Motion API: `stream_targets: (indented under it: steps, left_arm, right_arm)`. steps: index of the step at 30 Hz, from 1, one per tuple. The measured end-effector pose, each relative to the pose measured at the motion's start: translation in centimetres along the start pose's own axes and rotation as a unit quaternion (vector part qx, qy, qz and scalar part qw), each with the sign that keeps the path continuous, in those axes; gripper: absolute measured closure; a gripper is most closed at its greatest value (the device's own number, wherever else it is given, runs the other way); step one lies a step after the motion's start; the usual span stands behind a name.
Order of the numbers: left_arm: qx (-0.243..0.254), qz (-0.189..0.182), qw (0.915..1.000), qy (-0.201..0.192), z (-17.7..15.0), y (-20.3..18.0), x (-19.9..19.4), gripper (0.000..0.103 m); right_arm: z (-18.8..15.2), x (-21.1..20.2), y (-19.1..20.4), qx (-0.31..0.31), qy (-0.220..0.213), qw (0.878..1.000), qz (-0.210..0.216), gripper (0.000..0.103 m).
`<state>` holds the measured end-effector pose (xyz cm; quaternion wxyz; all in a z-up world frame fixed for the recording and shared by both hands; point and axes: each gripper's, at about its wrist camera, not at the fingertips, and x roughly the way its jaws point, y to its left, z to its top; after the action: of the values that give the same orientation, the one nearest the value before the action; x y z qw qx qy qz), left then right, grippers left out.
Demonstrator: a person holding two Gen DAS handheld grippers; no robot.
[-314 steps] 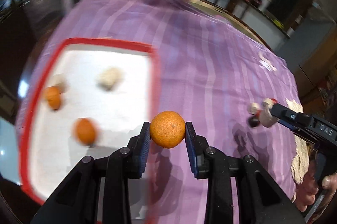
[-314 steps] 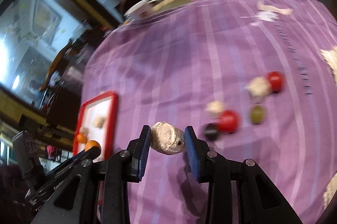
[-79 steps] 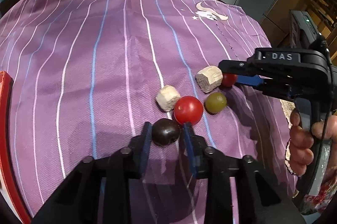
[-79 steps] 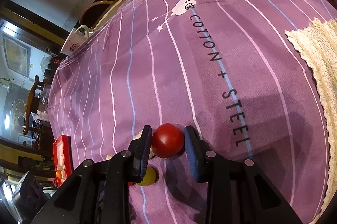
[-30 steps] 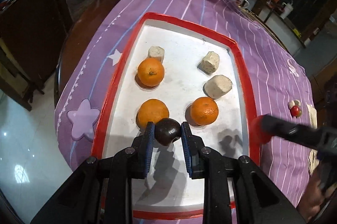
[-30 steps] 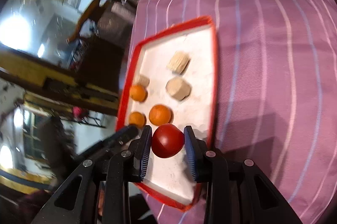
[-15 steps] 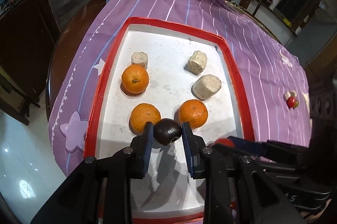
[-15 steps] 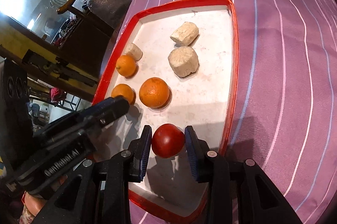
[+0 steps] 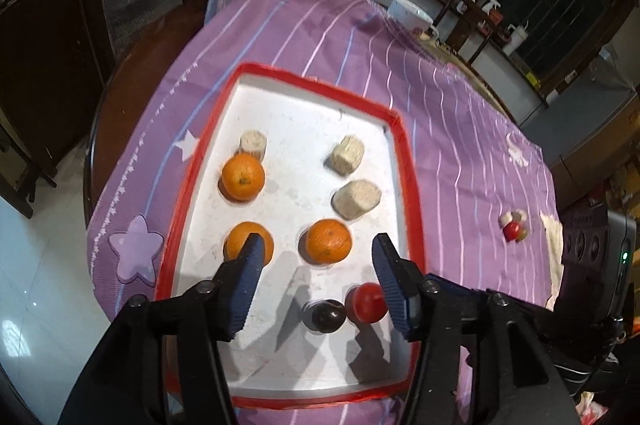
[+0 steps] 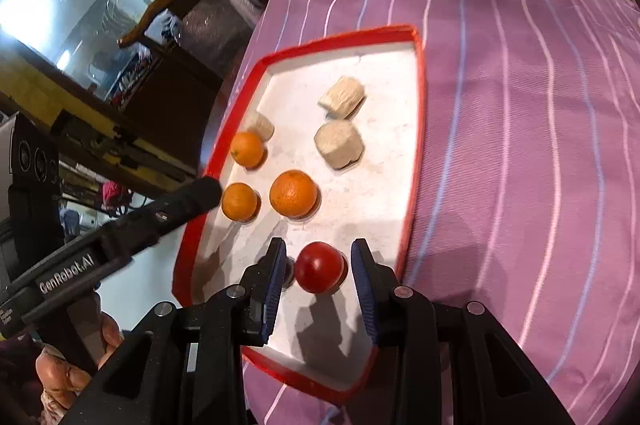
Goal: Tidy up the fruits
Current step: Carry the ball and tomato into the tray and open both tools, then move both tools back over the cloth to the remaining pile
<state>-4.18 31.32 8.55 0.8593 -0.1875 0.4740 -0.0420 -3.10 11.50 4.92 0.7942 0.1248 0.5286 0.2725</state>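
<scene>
Near end of the red-rimmed tray (image 9: 412, 181), left wrist view: glossy dark fruit (image 9: 325, 314) lies beside red fruit (image 9: 366, 302); left gripper (image 9: 318, 281) just opened, empty above. Right wrist view: right gripper (image 10: 318, 279) brackets red fruit, gaps visible; tray edge close right.

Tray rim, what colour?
Red, around a white floor; the tray shows best in the left wrist view.
</scene>
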Motion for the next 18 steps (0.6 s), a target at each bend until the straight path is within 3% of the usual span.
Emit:
stream_targets:
  steps: [6,11,18]
  left_arm:
    - [0.005,-0.002,0.9999,-0.009,0.3,-2.0,-1.0,0.044]
    - [0.027,-0.021,0.9994,-0.003,0.2,-5.2,-0.5,0.043]
    - [0.071,-0.046,0.9963,0.016,-0.5,-11.5,1.3,0.043]
  right_arm:
    - [-0.6,-3.6,-1.9,0.035,-0.029,0.999,-0.010,0.066]
    - [-2.1,-6.7,-5.9,0.105,-0.040,0.994,-0.015,0.066]
    - [-5.1,-11.2,-11.9,0.221,-0.050,0.973,0.050,0.065]
